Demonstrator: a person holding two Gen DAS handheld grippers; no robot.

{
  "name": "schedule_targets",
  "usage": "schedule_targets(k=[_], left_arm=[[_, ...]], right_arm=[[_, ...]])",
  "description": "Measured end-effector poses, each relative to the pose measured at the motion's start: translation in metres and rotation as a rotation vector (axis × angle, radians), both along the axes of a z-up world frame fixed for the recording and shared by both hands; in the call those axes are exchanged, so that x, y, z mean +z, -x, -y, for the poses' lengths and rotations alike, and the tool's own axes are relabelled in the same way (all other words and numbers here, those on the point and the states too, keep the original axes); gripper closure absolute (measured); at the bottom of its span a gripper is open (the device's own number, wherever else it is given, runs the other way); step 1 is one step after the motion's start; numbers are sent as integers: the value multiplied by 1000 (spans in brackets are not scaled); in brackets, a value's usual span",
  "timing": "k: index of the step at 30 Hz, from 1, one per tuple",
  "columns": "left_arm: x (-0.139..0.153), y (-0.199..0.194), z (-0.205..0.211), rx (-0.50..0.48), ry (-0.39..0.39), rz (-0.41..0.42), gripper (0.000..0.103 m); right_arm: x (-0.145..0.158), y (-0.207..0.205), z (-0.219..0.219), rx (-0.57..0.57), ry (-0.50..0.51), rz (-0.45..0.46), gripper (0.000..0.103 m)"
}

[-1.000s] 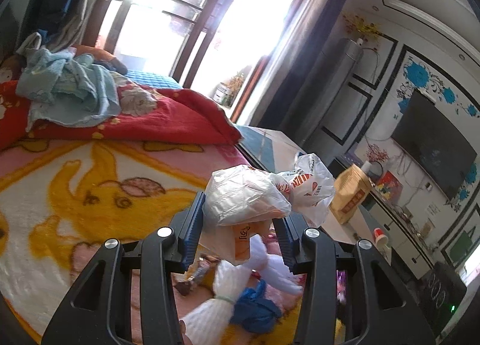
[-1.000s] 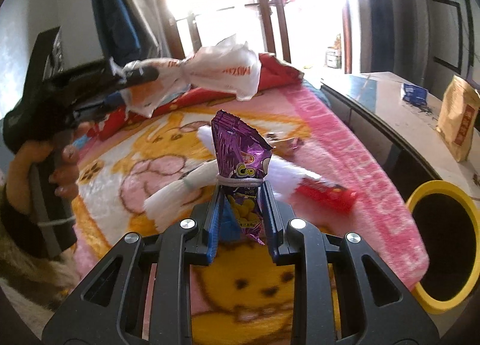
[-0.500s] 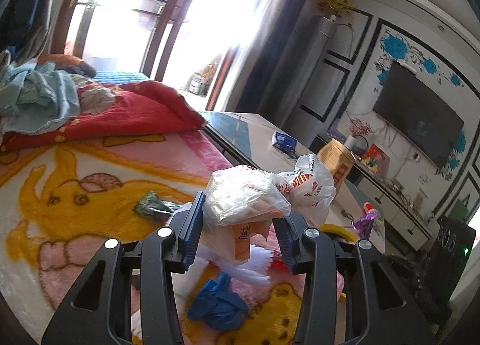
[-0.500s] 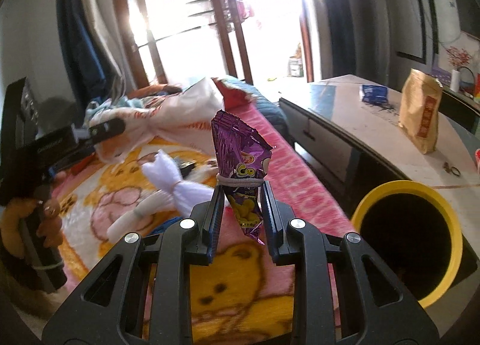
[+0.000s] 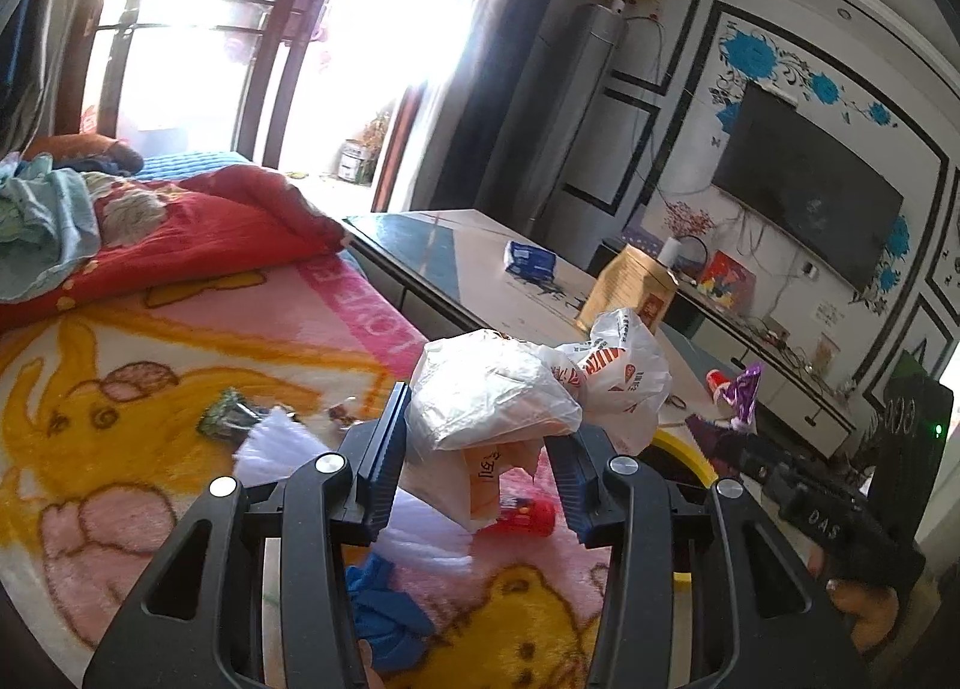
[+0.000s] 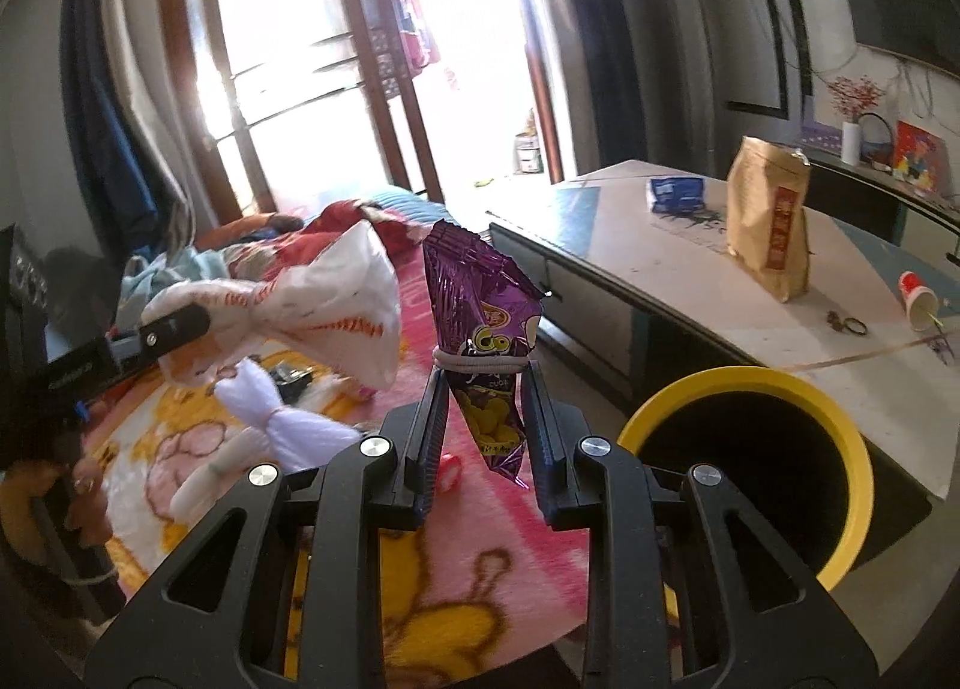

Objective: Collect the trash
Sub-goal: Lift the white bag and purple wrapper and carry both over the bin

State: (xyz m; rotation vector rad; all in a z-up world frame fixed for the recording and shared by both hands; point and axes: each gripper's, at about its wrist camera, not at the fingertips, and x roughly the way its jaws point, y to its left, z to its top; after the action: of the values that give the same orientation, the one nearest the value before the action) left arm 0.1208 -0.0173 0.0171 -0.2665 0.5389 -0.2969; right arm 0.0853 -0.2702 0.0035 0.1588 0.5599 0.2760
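Note:
My left gripper [image 5: 480, 449] is shut on a crumpled white plastic bag [image 5: 510, 389] with orange print, held above the bed; the bag also shows in the right wrist view [image 6: 324, 305]. My right gripper [image 6: 483, 419] is shut on a purple snack packet [image 6: 480, 317] tied with a rubber band, held upright just left of the yellow bin [image 6: 840, 425]. The packet shows small in the left wrist view [image 5: 741, 389] above the bin rim [image 5: 684, 446]. On the blanket lie a white bundle [image 5: 276, 443], a blue glove [image 5: 384, 611], a red wrapper [image 5: 528, 515] and a green wrapper [image 5: 225, 419].
A pink and yellow cartoon blanket [image 5: 120, 365] covers the bed, with a red quilt [image 5: 198, 233] and clothes behind. A low table [image 6: 660, 245] holds a brown paper bag [image 6: 768, 221], a blue pack [image 6: 675, 191] and a red cup [image 6: 915, 293].
Both grippers have swung right with their loads. The yellow bin has come much closer to the right gripper and now shows beyond the left one.

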Motion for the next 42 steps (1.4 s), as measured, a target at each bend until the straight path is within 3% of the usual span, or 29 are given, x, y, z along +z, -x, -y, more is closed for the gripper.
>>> schedule_targets(k=[16, 42], left_arm=[[-7, -7, 47, -99, -50, -9, 61], [-46, -36, 135, -259, -141, -69, 61]], right_arm=[[0, -2, 52, -137, -13, -2, 84], [-30, -18, 116, -320, -24, -112, 84]])
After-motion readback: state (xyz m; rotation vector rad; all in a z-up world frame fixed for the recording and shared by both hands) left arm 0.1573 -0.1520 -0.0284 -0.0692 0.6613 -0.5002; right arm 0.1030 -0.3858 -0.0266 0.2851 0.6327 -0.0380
